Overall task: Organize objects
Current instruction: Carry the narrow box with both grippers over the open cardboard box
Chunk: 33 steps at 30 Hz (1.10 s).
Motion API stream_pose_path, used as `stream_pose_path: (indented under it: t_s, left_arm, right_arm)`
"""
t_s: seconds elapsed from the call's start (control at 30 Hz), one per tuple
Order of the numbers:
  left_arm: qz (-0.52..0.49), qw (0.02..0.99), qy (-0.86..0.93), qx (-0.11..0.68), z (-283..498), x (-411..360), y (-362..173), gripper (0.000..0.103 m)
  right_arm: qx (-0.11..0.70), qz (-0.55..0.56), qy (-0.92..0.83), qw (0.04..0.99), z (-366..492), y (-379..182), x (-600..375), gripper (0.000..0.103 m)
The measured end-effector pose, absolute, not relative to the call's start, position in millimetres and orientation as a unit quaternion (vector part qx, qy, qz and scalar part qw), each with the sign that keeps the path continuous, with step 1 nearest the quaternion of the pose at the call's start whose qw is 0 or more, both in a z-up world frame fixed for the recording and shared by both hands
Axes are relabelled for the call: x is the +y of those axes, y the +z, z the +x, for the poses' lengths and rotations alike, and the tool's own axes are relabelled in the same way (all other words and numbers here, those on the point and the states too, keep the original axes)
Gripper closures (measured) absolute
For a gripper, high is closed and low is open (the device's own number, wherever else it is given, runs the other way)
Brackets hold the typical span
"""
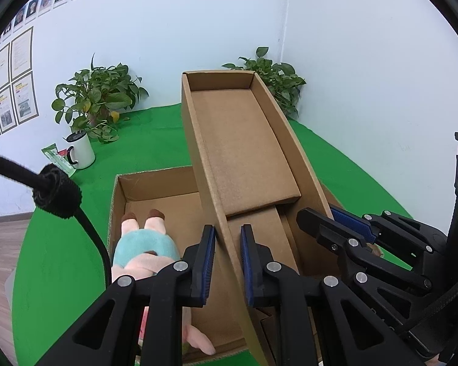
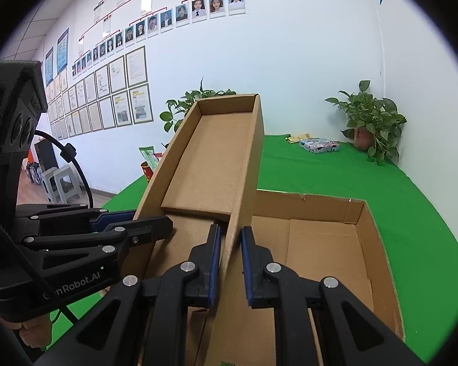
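The left gripper is clamped on the left side wall of a shallow cardboard lid, its blue pads pinching the thin cardboard edge. The right gripper is closed the same way on the lid's opposite side wall, so the lid is carried between both hands, tilted with its far end raised and its hollow side facing the cameras. Directly beneath it sits an open cardboard box on a green cloth. A plush toy in a teal garment, pink with brown feet, lies inside the box at its left end; the box's right part looks bare. Judging by this, the toy is already packed and the lid is not yet seated; lowering and squaring it over the box seems to remain. Beyond stand a white mug, potted plants, and a small printed packet near the far wall.
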State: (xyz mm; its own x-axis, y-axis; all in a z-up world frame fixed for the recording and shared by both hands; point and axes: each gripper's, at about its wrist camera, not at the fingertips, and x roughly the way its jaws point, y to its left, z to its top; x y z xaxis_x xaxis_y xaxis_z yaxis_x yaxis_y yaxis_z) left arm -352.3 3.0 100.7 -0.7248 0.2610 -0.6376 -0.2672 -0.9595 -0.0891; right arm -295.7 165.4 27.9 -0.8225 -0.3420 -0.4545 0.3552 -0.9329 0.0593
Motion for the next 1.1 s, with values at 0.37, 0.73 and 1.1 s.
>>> stream_pose_path:
  t_s: [0.37, 0.73, 1.1]
  left_arm:
    - [-0.4, 0.113, 0.909, 0.002, -402.7, -17.7, 30.2, 0.09]
    - [-0.457, 0.098, 0.884, 0.005, -417.9, -19.7, -37.4, 0.09]
    - [-0.465, 0.095, 0.88, -0.008, -391.2, -27.0, -33.0, 0.09]
  right_arm:
    - [-0.003, 0.264, -0.945, 0.195, -329.8, -9.2, 152.4, 0.091]
    - [-0.005, 0.348, -0.916, 0.199, -348.2, -52.0, 147.6, 0.091]
    - [0.002, 0.421, -0.886, 0.193, -365.6, -80.6, 144.5, 0.09]
